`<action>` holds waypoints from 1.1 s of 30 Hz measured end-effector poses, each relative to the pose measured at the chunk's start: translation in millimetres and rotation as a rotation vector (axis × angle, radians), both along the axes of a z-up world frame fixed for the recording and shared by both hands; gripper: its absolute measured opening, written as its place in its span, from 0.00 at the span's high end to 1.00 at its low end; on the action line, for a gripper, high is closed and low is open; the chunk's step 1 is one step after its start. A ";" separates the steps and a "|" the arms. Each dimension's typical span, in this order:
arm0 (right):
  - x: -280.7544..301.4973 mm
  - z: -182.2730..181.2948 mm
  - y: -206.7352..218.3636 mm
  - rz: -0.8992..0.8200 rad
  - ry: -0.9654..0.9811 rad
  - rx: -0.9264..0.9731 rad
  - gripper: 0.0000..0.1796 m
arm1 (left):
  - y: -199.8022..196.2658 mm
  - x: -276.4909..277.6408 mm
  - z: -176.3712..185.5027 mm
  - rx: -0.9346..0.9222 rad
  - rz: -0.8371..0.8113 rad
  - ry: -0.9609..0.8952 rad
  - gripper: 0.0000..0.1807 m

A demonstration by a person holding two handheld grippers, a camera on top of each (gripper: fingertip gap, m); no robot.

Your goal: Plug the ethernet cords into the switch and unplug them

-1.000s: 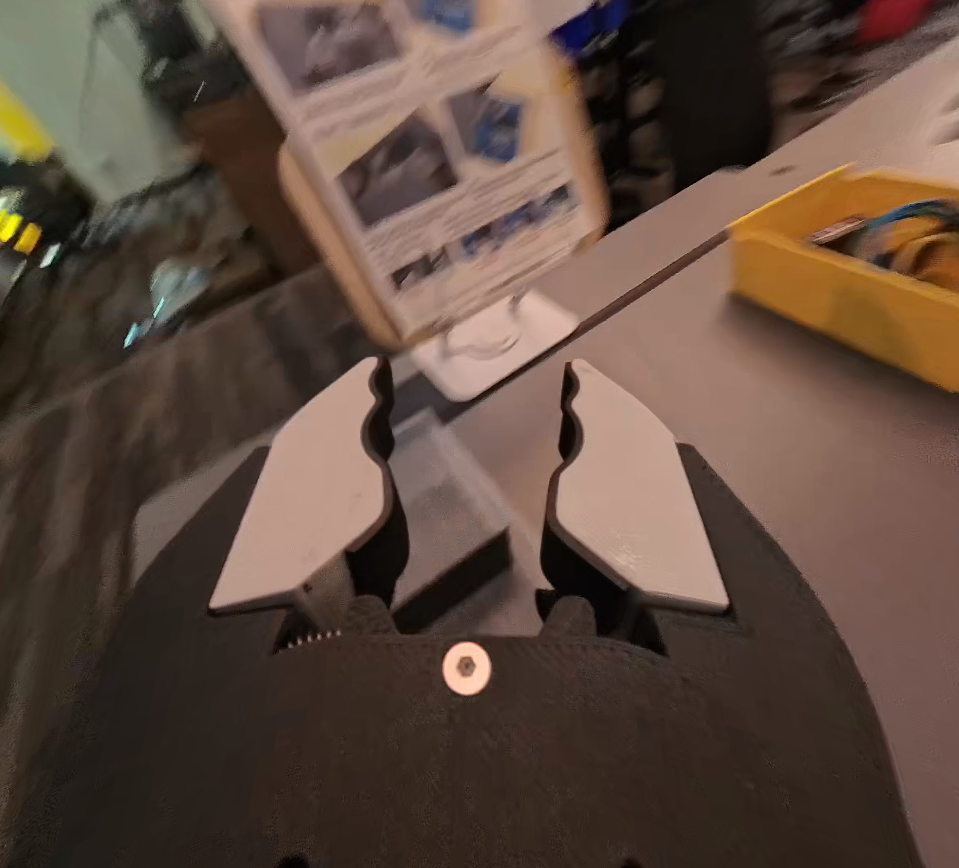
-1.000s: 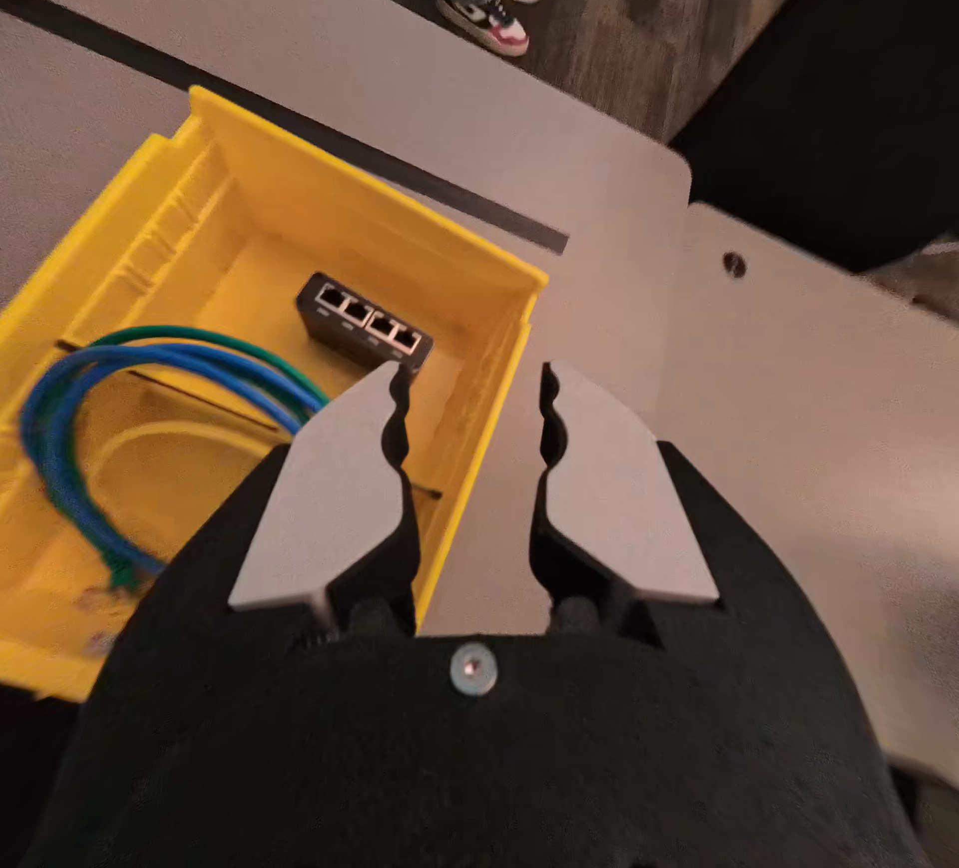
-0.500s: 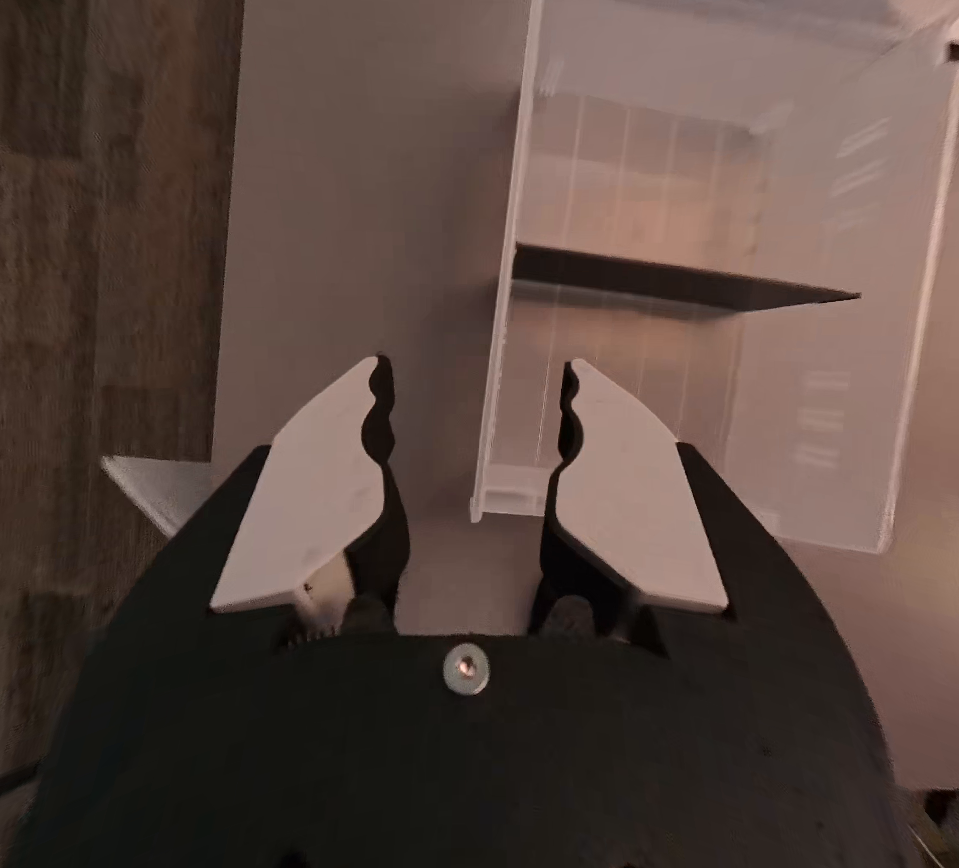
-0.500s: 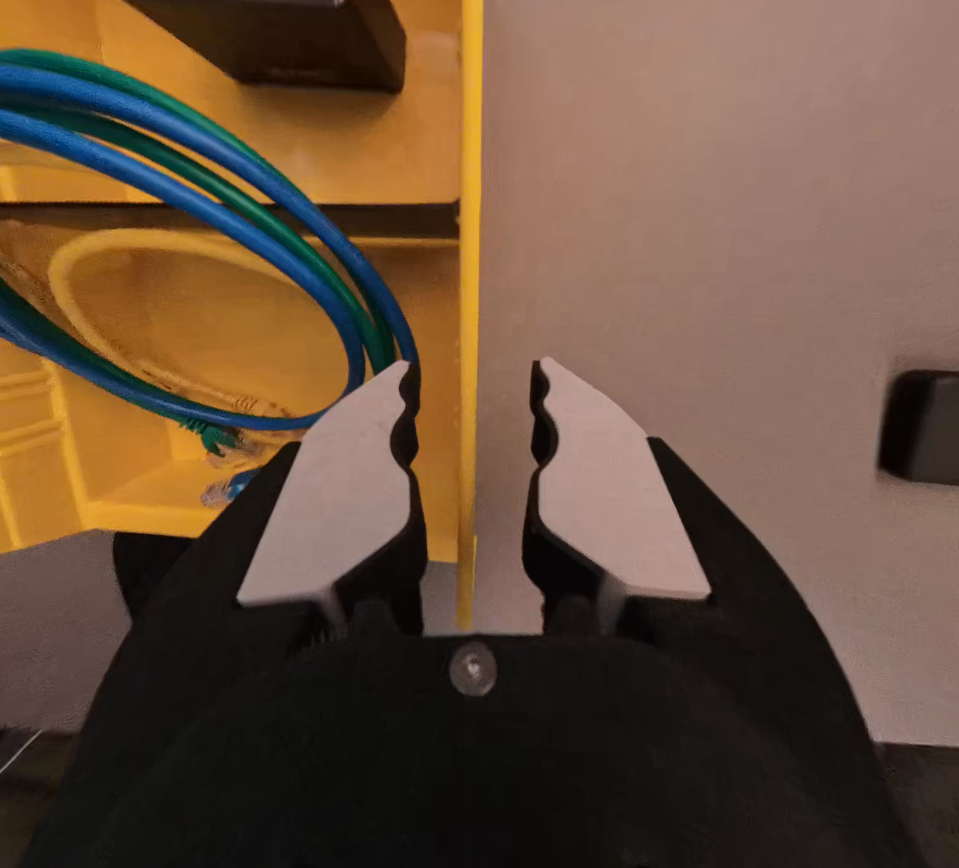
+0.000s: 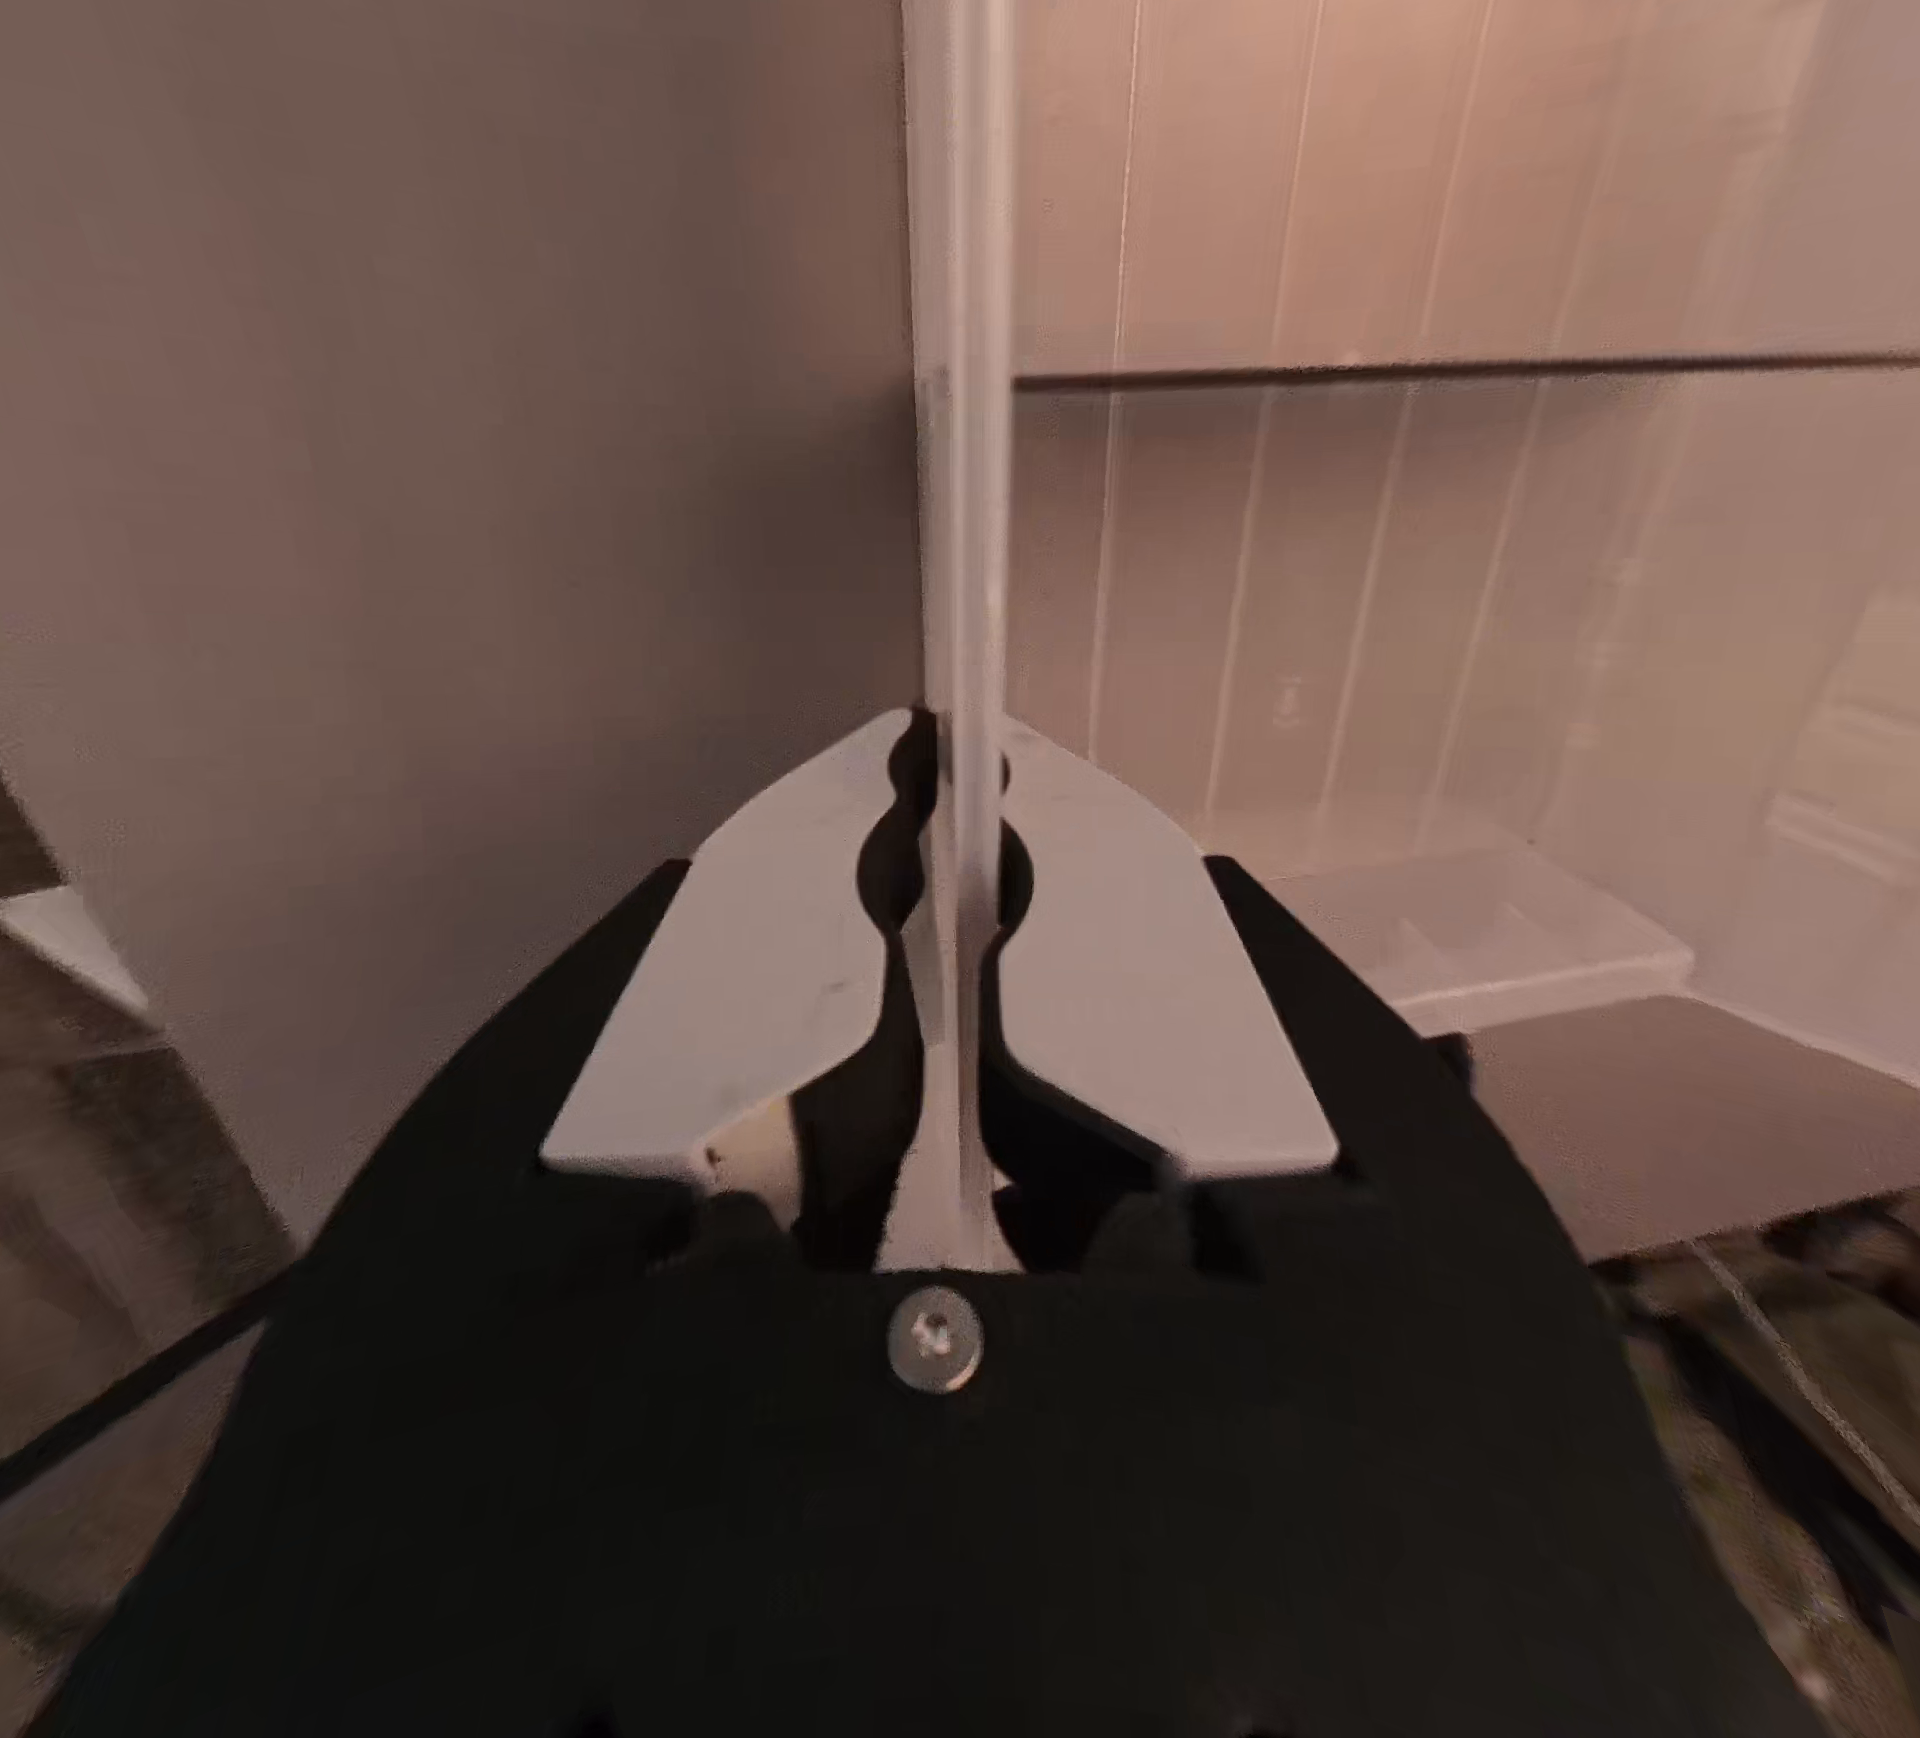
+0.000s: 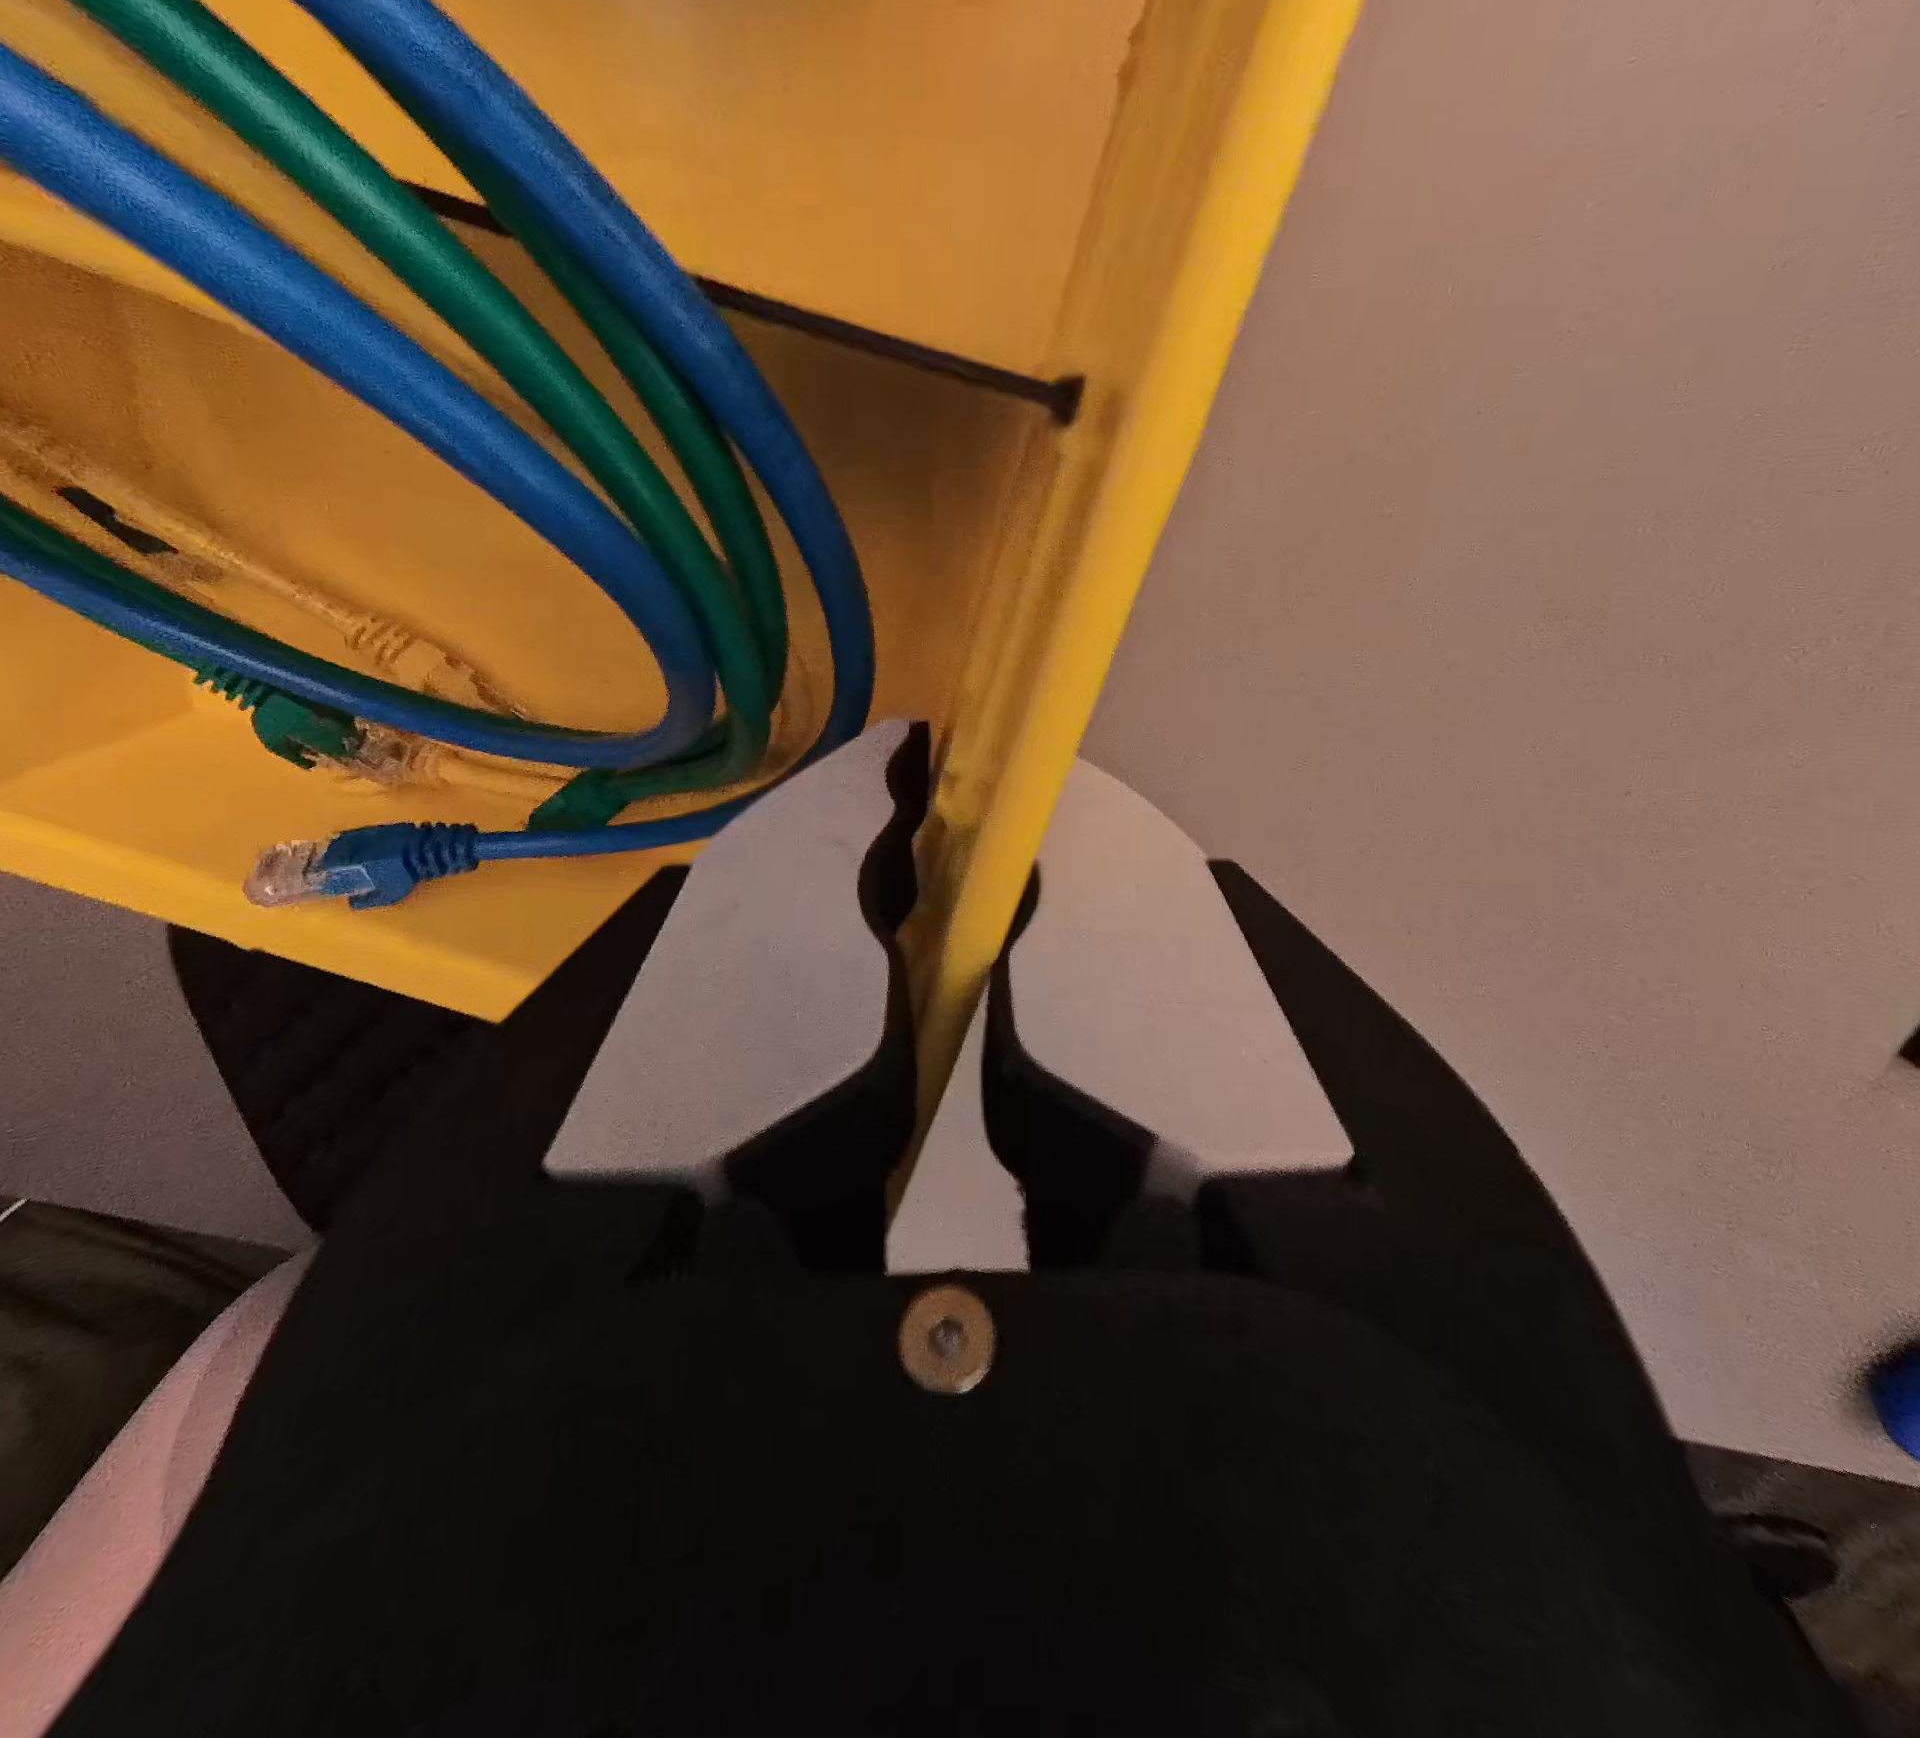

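Ethernet cords, looped blue (image 6: 582, 254) and green (image 6: 436, 254) cables, lie unplugged inside the yellow plastic bin (image 6: 1226, 254), whose side wall the right gripper (image 6: 961, 753) pinches. Left gripper (image 5: 961, 738) clamps the clear plastic bin's wall (image 5: 956, 338); steady, level holds on both walls should keep the bins from tipping on the pale surface (image 6: 1558, 545).

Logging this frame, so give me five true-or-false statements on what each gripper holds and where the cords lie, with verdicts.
1. The right gripper is shut on the side wall of the yellow bin. True.
2. The left gripper is open over bare table. False: its fingers clamp the edge of the clear plastic bin.
3. The blue cords and green cords lie coiled inside the yellow bin. True.
4. The right gripper holds a blue plug. False: the plug lies loose on the bin floor.
5. The clear plastic bin holds cords. False: none show in it.
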State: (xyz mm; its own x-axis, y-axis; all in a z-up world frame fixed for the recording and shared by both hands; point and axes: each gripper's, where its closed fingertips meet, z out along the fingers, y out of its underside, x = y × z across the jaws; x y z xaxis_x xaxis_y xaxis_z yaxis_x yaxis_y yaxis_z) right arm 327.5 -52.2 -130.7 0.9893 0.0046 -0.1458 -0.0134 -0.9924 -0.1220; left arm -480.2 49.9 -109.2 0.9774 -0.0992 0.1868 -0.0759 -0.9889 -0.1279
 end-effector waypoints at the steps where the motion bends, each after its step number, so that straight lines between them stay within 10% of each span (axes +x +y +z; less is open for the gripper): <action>1: -5.0 1.4 -1.1 0.012 0.002 -0.018 0.95 | -0.2 -0.8 -0.8 -0.003 -0.040 0.050 0.97; 26: -131.4 7.0 30.7 0.341 -0.081 -0.155 0.89 | -47.2 165.9 5.4 -0.232 -0.610 0.232 0.86; 33: -134.9 126.8 58.0 0.142 -0.391 0.398 0.83 | -37.1 171.4 67.4 0.130 -0.619 0.178 0.81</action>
State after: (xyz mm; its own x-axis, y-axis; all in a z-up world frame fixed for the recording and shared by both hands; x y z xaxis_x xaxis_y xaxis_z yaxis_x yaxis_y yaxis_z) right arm 192.5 5.8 -3.9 0.9550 0.1205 0.2711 0.2375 -0.8581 -0.4553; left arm -308.8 12.8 -41.7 0.7472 -0.6641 -0.0242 -0.6571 -0.7329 -0.1763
